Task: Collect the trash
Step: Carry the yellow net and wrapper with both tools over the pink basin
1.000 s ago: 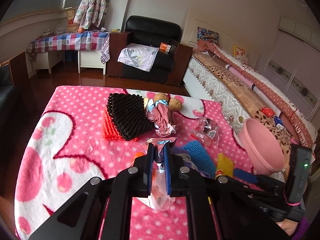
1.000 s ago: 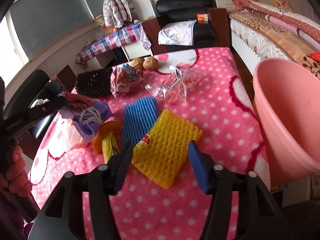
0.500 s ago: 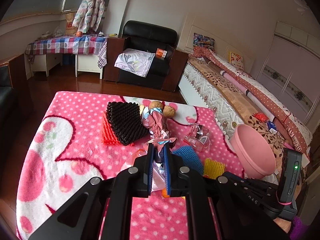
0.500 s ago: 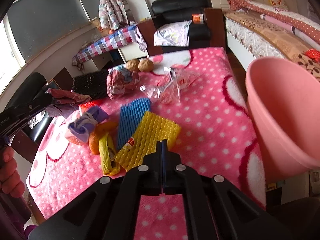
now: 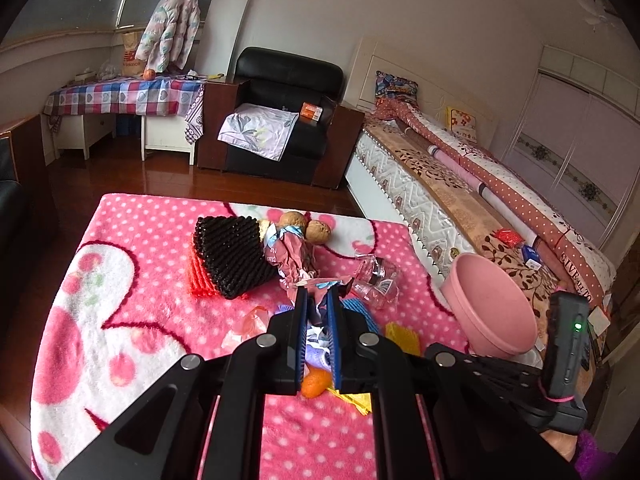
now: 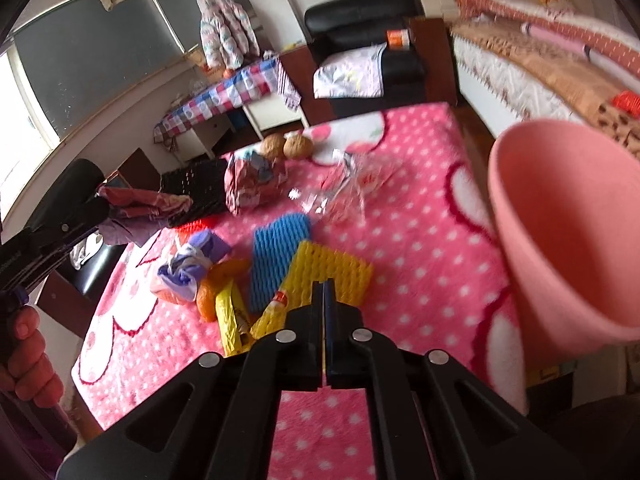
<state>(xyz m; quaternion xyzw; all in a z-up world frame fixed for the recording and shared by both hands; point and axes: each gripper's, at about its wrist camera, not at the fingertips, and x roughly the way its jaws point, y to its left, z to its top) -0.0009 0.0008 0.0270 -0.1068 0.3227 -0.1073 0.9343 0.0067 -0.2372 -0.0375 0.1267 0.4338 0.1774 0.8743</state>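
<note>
Right tongs (image 6: 323,286): spread on either side of the yellow foam net (image 6: 332,270) a second ago, then snapped fully together, and just now eased apart to a narrow slit. Nothing visible in that slit. Net flat on the desk (image 5: 140,248), its near edge right at the tips; probably a missed grab, though a thin edge caught there cannot be ruled out. Likely needs a fresh approach: open wide, go lower over the net, close again.

Left tongs (image 5: 317,294): pressed close on a crumpled pink wrapper (image 6: 138,202), same pinch as a second ago, now raised higher above the desk. Wrapper hanging clear of the pile, ready to be carried off.

Pink bucket (image 6: 568,216) open-mouthed at the desk's right edge, beside the bed, and seemingly empty in what shows of it. Fair guess as the place for the trash.

Left on the desk: blue foam net (image 6: 280,248) touching the yellow one, clear plastic wrap (image 6: 348,192) beyond it, more scraps near. Collecting barely begun: one piece in hand, none yet dropped.
</note>
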